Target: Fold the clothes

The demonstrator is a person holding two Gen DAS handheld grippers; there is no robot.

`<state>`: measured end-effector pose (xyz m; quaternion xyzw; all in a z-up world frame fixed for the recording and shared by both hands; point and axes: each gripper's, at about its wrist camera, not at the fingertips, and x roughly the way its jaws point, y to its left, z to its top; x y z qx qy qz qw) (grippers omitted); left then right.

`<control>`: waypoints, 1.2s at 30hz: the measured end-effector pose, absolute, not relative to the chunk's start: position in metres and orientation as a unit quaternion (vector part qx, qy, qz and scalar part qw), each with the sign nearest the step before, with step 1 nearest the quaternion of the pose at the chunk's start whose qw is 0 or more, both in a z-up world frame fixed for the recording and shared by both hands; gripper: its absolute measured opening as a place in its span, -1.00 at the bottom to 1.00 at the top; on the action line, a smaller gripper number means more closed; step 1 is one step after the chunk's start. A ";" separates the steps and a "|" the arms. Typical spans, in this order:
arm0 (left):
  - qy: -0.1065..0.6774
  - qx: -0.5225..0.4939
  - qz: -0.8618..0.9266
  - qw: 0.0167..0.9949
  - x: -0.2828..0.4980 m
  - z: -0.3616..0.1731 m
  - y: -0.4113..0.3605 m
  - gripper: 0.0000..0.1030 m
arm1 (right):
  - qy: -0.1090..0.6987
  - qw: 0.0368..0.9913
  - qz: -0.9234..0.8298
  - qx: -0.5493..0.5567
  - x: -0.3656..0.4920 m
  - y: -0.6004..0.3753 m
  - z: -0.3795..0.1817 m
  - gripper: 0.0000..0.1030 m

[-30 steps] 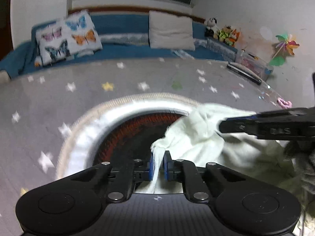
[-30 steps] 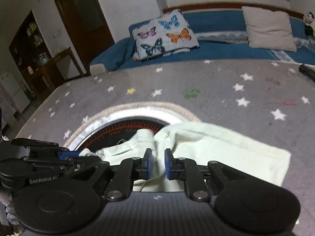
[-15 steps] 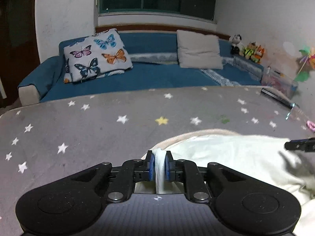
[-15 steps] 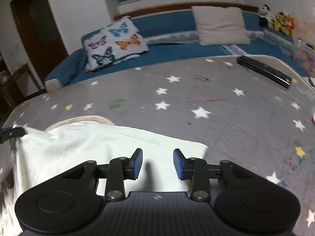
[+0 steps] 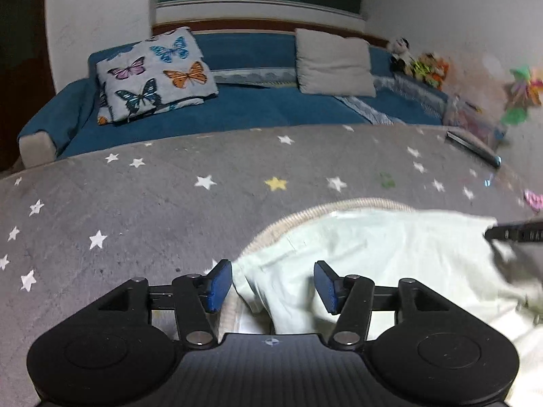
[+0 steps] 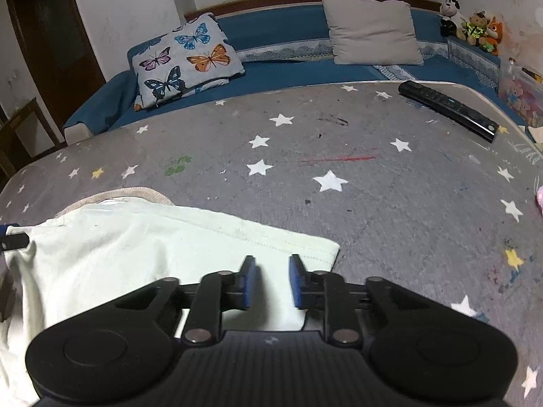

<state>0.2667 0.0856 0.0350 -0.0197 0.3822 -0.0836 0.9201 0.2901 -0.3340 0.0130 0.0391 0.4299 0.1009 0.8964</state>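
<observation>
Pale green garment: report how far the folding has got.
Done: one fold appears laid, the pale green garment lying flat on the starred table. In hand: nothing; left gripper and right gripper are open above it. Left: probably further folds.

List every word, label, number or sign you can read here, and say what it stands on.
No text reads clearly.
Pale marking on the black right tongs, left wrist view: too blurred to read.
Button marks on the long black remote control: too small to read.
Chalk-like scribble on the grey star-patterned table cover: illegible.
</observation>
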 end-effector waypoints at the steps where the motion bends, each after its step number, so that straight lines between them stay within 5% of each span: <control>1: 0.383 -0.028 -0.080 0.920 0.270 0.036 0.089 0.12 | 0.430 0.896 0.102 0.040 0.292 -0.334 0.013 -0.71; 14: 0.442 -0.118 -0.069 0.886 0.299 0.018 0.114 -0.03 | 0.436 0.893 0.111 0.024 0.305 -0.332 0.013 -0.81; 18: 0.440 -0.109 -0.084 0.888 0.300 0.016 0.108 -0.73 | 0.435 0.893 0.119 0.009 0.307 -0.326 0.014 -0.95; 20: 0.430 -0.106 -0.084 0.893 0.302 0.016 0.108 -0.80 | 0.430 0.894 0.121 -0.003 0.310 -0.322 0.016 -0.98; 31: 0.357 -0.094 -0.067 0.927 0.300 0.032 0.120 -0.80 | 0.331 0.938 0.103 -0.002 0.332 -0.312 0.059 -1.00; 35: 0.377 -0.099 -0.052 0.919 0.299 0.023 0.128 -0.72 | 0.370 0.922 0.114 0.017 0.345 -0.313 0.048 -0.93; 36: 0.380 -0.100 -0.050 0.918 0.298 0.022 0.130 -0.57 | 0.381 0.917 0.120 0.017 0.345 -0.314 0.045 -0.89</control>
